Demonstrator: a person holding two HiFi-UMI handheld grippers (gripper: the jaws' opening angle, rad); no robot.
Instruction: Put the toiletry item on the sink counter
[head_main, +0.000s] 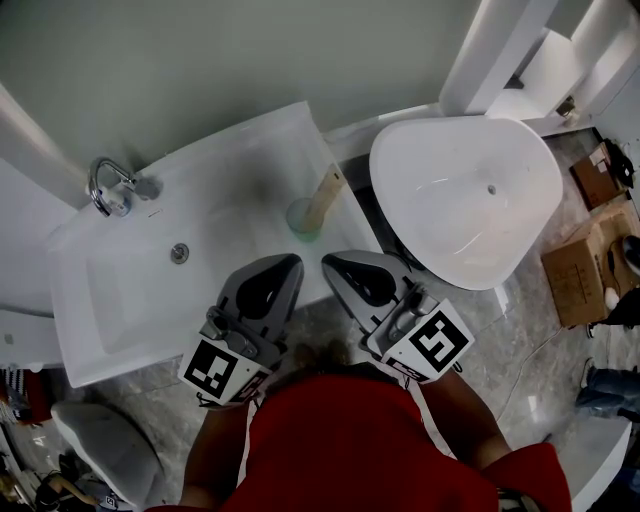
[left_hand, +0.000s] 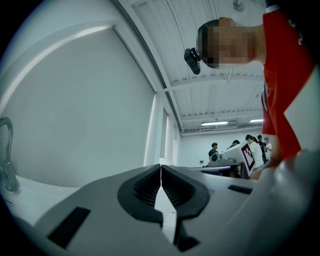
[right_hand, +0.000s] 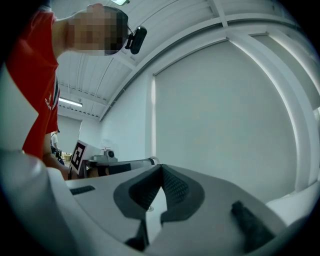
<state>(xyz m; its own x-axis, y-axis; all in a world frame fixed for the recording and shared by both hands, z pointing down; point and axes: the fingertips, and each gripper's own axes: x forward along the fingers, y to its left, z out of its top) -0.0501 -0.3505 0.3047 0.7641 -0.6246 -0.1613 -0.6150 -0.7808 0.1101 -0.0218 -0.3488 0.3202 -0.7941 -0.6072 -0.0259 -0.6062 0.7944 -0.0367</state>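
The toiletry item (head_main: 308, 212), a pale green round cup with a beige stick leaning out of it, stands on the white sink counter (head_main: 265, 140) near its right front corner. Below it, in the head view, my left gripper (head_main: 287, 264) and right gripper (head_main: 333, 264) hover side by side over the counter's front edge. Both point up at the wall. In the left gripper view the left gripper (left_hand: 160, 172) has its jaws pressed together with nothing between them. In the right gripper view the right gripper (right_hand: 160, 173) is likewise shut and empty. Neither gripper touches the item.
A chrome faucet (head_main: 108, 186) stands at the basin's left and a drain (head_main: 179, 253) sits in the bowl. A white freestanding tub (head_main: 470, 200) is right of the counter, with cardboard boxes (head_main: 578, 268) on the floor beyond. People stand far off in the left gripper view.
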